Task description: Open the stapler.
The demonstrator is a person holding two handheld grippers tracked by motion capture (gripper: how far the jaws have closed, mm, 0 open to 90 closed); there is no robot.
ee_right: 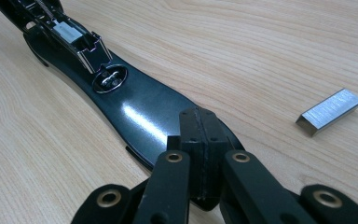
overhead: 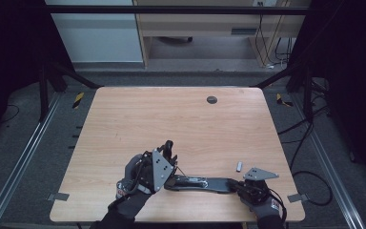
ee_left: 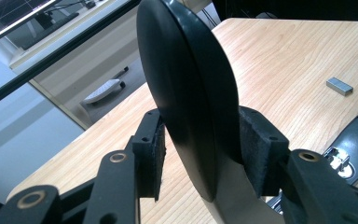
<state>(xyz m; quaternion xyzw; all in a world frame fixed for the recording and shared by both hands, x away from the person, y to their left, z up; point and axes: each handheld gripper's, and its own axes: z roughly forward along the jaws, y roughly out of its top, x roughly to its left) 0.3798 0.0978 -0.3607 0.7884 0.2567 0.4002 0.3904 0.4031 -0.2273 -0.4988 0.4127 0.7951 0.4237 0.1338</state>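
A black stapler lies swung open near the table's front edge, its base point(overhead: 205, 182) flat on the wood. Its curved top cover point(ee_left: 186, 84) stands upright between the pads of my left gripper point(ee_left: 207, 140), which is shut on it; from above the left gripper point(overhead: 168, 148) sits at the stapler's left end. My right gripper point(ee_right: 200, 126) is shut, pads together, with its tips down on the tapered end of the base point(ee_right: 140, 112). The metal staple channel point(ee_right: 70, 35) lies exposed farther along. A strip of staples point(ee_right: 330, 111) rests loose on the table beside the right gripper point(overhead: 236, 185).
The wooden table point(overhead: 171, 119) has a dark round grommet point(overhead: 211, 99) near its far edge. The staple strip point(overhead: 239, 166) lies just behind the right gripper. Black frame bars and cables run along both sides, and a cabinet stands beyond the table.
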